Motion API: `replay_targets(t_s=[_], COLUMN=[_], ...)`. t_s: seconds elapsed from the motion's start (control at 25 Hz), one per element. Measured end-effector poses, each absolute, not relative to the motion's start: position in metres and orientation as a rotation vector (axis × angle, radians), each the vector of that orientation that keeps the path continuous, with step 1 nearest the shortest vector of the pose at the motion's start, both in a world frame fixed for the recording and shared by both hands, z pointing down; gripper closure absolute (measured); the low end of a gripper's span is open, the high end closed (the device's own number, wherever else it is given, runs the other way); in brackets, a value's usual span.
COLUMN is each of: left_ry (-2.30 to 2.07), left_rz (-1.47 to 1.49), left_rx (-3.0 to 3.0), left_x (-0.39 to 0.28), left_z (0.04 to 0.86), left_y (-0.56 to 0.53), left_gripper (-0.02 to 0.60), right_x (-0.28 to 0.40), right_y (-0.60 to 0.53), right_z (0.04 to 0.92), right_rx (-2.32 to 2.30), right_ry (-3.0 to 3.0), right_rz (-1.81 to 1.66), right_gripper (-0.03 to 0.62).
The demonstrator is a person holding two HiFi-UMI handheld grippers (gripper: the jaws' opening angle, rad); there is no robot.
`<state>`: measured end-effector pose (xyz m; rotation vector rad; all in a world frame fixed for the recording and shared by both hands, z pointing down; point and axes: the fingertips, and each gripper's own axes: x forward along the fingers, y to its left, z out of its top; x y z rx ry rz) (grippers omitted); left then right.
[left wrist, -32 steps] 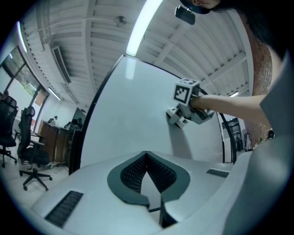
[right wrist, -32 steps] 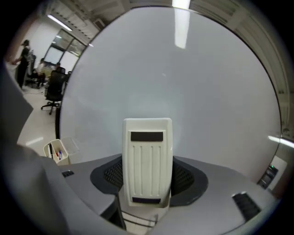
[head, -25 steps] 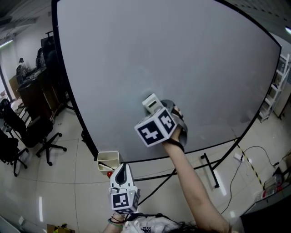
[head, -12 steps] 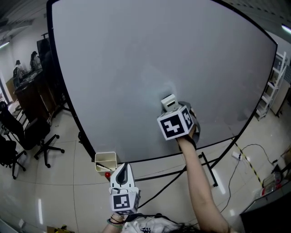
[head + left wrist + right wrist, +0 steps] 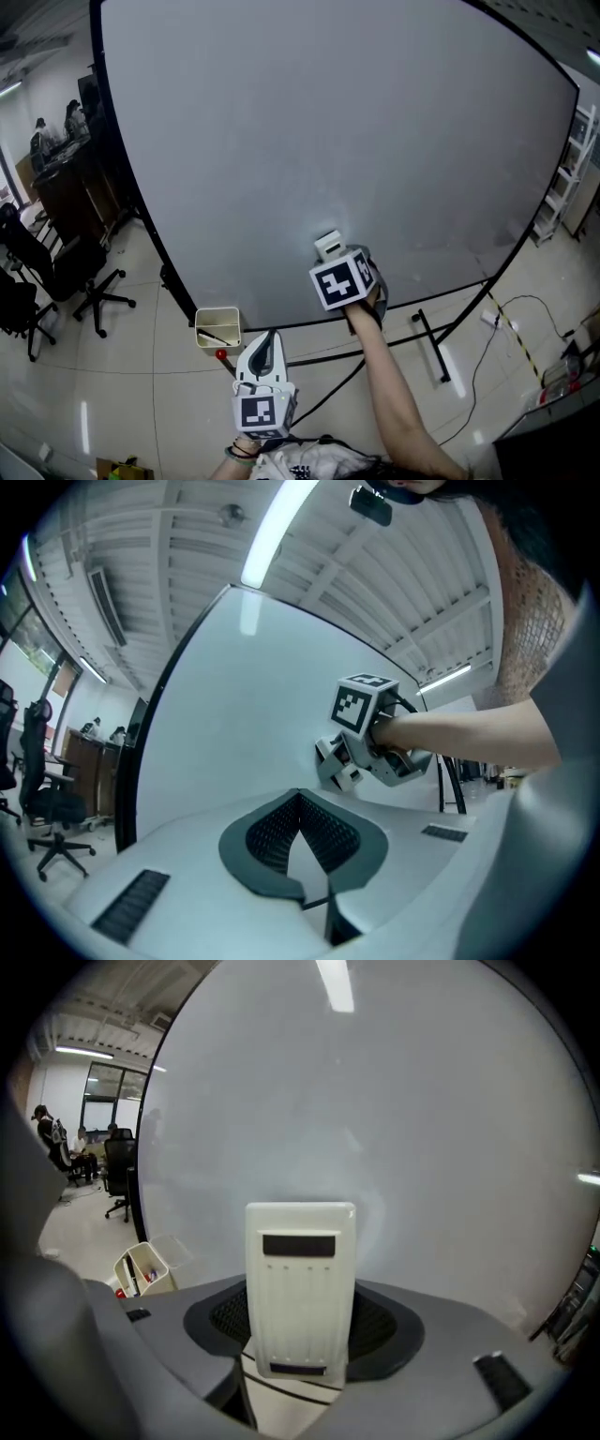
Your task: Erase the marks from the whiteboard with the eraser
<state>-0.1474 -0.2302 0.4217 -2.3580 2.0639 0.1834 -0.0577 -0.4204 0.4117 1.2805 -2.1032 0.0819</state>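
Note:
A big whiteboard [image 5: 309, 131] on a black stand fills the head view; only faint smudges show on it near the eraser. My right gripper [image 5: 330, 251] is shut on a white eraser [image 5: 328, 245] and holds it against the board's lower middle. In the right gripper view the eraser [image 5: 300, 1283] stands upright between the jaws, its far end at the whiteboard [image 5: 375, 1119]. My left gripper [image 5: 263, 358] hangs low, below the board's bottom edge, shut with nothing in it. The left gripper view shows the right gripper [image 5: 330, 761] at the whiteboard [image 5: 244, 724].
A small white marker holder [image 5: 217, 328] with pens hangs at the board's lower left edge. Office chairs [image 5: 56, 272] and desks stand at the left. The stand's black legs [image 5: 427, 337] and cables [image 5: 516, 328] lie on the tiled floor at the right.
My right gripper has swept the eraser right, then back left and downward along the board's lower part. The left gripper has shifted slightly right and lower.

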Motion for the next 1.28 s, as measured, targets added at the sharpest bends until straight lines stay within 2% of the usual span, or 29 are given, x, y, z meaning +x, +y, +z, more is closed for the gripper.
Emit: replay_targets(t_s=[0.2, 0.28, 0.48, 0.76, 1.08, 1.28], left_ry=[2.090, 2.088, 2.116, 2.128, 2.118, 2.148], left_rz=[0.171, 0.178, 0.165, 0.188, 0.066, 0.032], left_rx=[-2.342, -2.345, -2.348, -2.346, -2.357, -2.296], left_x=[-0.148, -0.146, -0.151, -0.150, -0.122, -0.075], left_z=[0.423, 0.423, 0.430, 0.432, 0.455, 0.457], left_y=[-0.237, -0.240, -0.242, -0.227, -0.187, -0.144], left_gripper=[0.580, 0.580, 0.580, 0.580, 0.580, 0.580], right_x=[-0.069, -0.073, -0.074, -0.065, -0.016, 0.059], right_y=[-0.422, -0.422, -0.424, -0.397, -0.304, -0.217], right_z=[0.253, 0.235, 0.309, 0.464, 0.497, 0.524], right_rx=[1.445, 1.463, 1.460, 1.207, 1.164, 1.137], right_ry=[-2.317, -2.305, -2.079, -2.098, -2.328, -2.390], right_rz=[-0.176, -0.187, -0.248, 0.143, 0.332, 0.452], right_gripper=[0.321, 0.321, 0.321, 0.319, 0.319, 0.319])
